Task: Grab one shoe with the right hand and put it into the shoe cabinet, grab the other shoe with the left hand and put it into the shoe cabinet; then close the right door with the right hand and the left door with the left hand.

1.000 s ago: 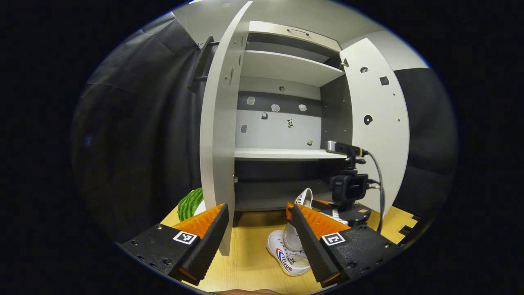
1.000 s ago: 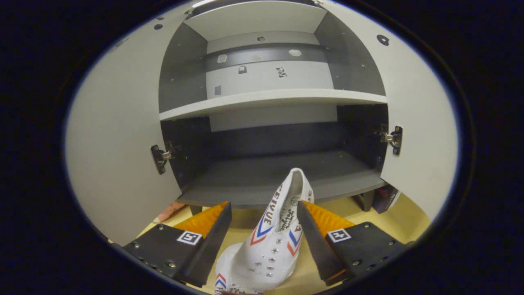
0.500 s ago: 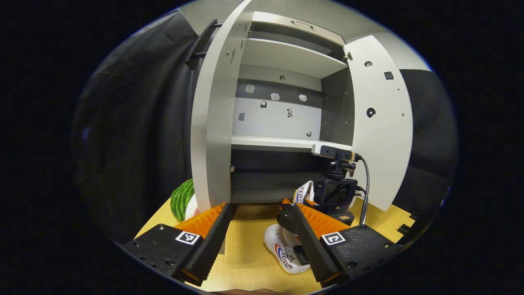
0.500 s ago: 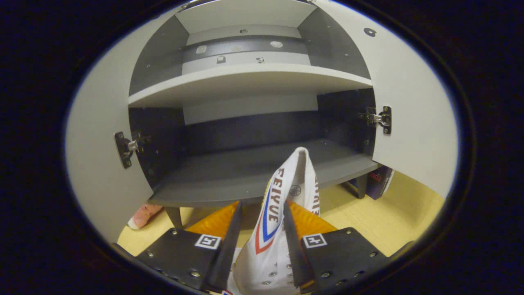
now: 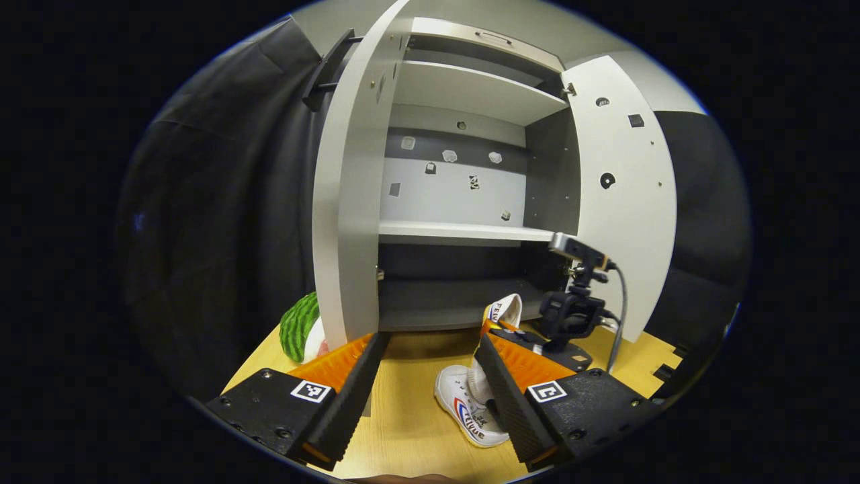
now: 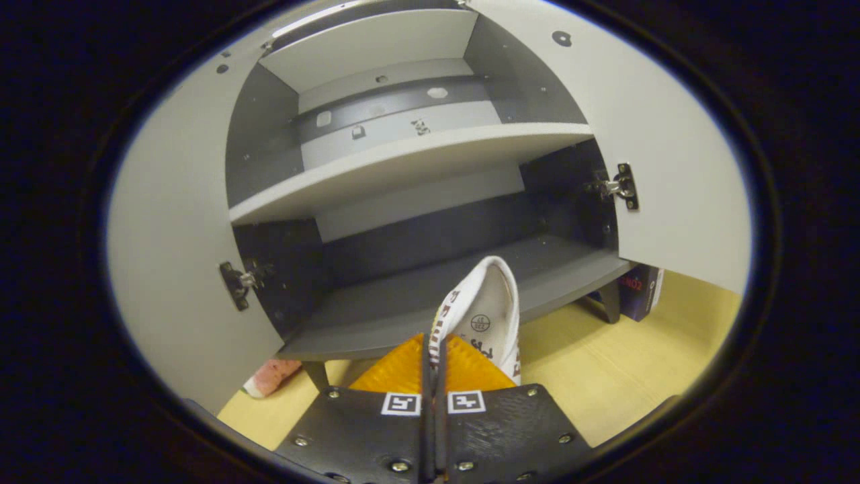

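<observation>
White canvas of one shoe (image 6: 485, 316) is pinched at its side wall by my right hand-held gripper (image 6: 433, 356), just before the cabinet's (image 6: 430, 168) dark bottom shelf (image 6: 416, 302), which lies bare between both swung-out doors. My left hand-held gripper (image 5: 430, 356) is spread wide above the other shoe (image 5: 467, 413) on the desk (image 5: 410, 430).

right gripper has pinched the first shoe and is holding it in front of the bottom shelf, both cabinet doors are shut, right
Not quite: the doors are open, not shut. The right gripper view shows the left door and right door swung wide, with the shelves exposed. The rest holds: the right gripper is closed on the shoe, held in front of the bottom shelf.
</observation>
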{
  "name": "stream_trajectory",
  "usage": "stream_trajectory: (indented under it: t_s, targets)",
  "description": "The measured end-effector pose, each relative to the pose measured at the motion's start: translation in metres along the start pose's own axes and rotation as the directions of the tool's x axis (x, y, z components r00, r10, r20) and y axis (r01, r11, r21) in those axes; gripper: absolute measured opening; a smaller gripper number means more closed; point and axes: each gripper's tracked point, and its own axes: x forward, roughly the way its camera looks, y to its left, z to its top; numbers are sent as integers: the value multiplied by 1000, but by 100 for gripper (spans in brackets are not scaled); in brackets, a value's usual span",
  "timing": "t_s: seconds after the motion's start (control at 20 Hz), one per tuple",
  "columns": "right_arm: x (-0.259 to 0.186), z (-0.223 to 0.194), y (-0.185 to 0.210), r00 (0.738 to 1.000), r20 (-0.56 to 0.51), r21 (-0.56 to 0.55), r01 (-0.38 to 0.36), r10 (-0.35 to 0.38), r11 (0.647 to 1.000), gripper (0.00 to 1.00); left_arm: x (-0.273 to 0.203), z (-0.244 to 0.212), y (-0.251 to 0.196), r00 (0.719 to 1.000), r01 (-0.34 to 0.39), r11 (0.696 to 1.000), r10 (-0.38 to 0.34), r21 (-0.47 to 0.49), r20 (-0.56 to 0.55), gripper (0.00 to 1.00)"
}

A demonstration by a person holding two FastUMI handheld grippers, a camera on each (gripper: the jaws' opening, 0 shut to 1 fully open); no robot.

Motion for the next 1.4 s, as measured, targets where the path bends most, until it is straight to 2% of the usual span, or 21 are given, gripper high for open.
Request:
stream_trajectory:
  t_s: [0.15, 0.3, 0.35, 0.4, 0.55, 0.65, 0.8, 0.9, 1.05, 1.2, 1.4]
  targets:
    - [-23, 28, 8, 996, 64, -2, -64, 64, 998, 0, 2, 3, -3, 1000, 1, 1000, -1, 7, 12, 92]
    - [-37, 70, 2, 988, 140, -34, -63, 67, 997, 0, 7, 3, -8, 1000, 9, 1000, -9, 14, 9, 94]
    - [-42, 90, 2, 983, 167, -40, -72, 77, 997, 5, 8, 4, -9, 1000, 12, 1000, -12, 17, 10, 93]
    - [-44, 111, 0, 978, 190, -47, -77, 84, 996, 0, 10, 6, -9, 1000, 12, 1000, -13, 20, 13, 94]
    - [-54, 189, -4, 955, 278, -104, -76, 103, 992, 0, 18, 17, -12, 999, 17, 1000, -18, 26, 32, 94]
    - [-55, 244, -3, 925, 360, -174, -57, 118, 983, 0, 23, 29, -15, 998, 19, 999, -22, 44, 59, 93]
    - [-37, 300, 4, 910, 396, -237, -29, 124, 971, 0, 32, 44, -22, 995, 33, 998, -38, 51, 88, 93]
    - [-13, 323, 9, 914, 381, -279, -29, 138, 960, 0, 40, 50, -26, 995, 38, 998, -43, 56, 95, 93]
    - [35, 339, 19, 933, 317, -304, -70, 170, 950, 0, 49, 65, -19, 992, -16, 999, 9, 52, 127, 93]
    - [90, 332, 19, 958, 217, -315, -112, 186, 943, 0, 49, 82, -26, 983, -26, 996, 11, 80, 183, 90]
    - [159, 321, 19, 980, 107, -383, -118, 171, 916, 1, 49, 86, -29, 981, -36, 996, 19, 82, 195, 90]
